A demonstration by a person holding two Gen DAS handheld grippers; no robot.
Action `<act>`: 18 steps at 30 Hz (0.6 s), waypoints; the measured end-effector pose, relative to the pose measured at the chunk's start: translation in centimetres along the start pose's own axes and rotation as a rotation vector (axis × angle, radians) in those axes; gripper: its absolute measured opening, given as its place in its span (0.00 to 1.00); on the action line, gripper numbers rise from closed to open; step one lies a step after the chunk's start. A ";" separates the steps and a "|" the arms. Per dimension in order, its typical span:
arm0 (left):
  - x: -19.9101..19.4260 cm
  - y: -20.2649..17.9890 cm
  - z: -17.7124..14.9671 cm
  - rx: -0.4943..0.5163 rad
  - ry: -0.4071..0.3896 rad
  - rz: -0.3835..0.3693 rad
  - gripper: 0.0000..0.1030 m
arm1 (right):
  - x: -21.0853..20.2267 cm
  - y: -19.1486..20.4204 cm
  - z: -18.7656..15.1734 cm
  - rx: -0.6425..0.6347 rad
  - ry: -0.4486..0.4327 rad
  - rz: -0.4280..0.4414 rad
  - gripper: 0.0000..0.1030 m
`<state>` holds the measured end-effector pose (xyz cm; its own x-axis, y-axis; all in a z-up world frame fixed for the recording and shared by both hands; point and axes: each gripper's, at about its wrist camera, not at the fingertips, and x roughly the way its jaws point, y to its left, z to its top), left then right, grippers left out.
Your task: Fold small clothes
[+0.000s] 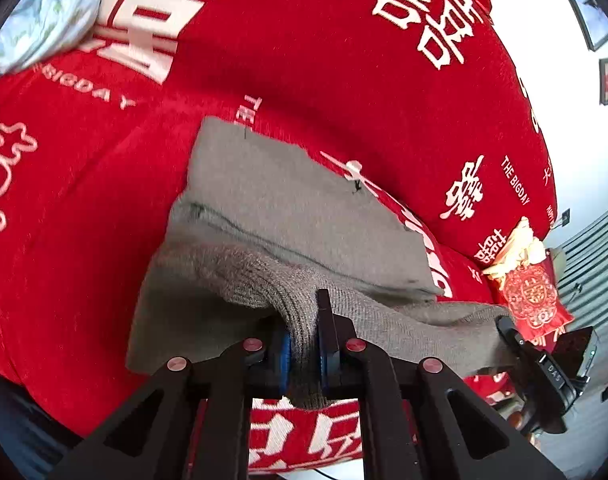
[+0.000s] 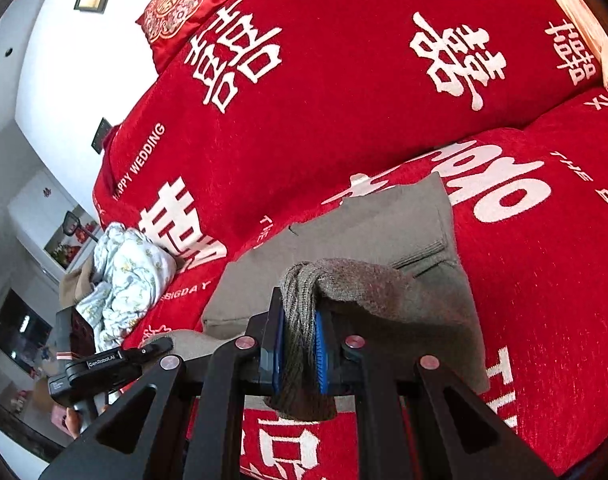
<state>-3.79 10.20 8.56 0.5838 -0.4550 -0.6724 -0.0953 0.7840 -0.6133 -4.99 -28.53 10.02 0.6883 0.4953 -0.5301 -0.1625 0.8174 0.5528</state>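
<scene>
A grey knitted garment lies on a red sofa cover, its near ribbed edge lifted. My left gripper is shut on that ribbed edge, which bunches between the blue pads. In the right wrist view the same grey garment shows, and my right gripper is shut on another bunch of its ribbed hem. The lifted edge stretches between the two grippers, doubled over the flat part. The right gripper appears at the lower right of the left wrist view, and the left gripper at the lower left of the right wrist view.
The red sofa cover with white characters spans the seat and backrest. A crumpled pale floral cloth lies to the left on the seat. A red embroidered cushion sits to the right. Framed pictures hang on the white wall.
</scene>
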 end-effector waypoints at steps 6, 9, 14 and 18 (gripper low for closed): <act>-0.8 0.1 1.0 -0.055 -0.002 -0.045 0.11 | 0.2 -0.2 1.1 0.003 0.005 -0.005 0.14; -0.4 -0.1 0.7 -0.027 0.010 -0.012 0.10 | 0.7 -0.1 1.1 -0.010 0.018 -0.023 0.14; -2.0 0.7 1.9 -0.110 -0.014 -0.141 0.10 | 0.4 -1.0 1.9 0.046 0.015 0.015 0.14; -2.5 -0.1 3.6 -0.113 -0.015 -0.154 0.10 | 0.7 -1.4 3.0 0.072 0.011 0.017 0.14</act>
<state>-2.38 12.78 11.83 0.6102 -0.5592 -0.5612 -0.0932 0.6528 -0.7518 -2.18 -30.18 10.84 0.6780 0.5122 -0.5272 -0.1224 0.7859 0.6062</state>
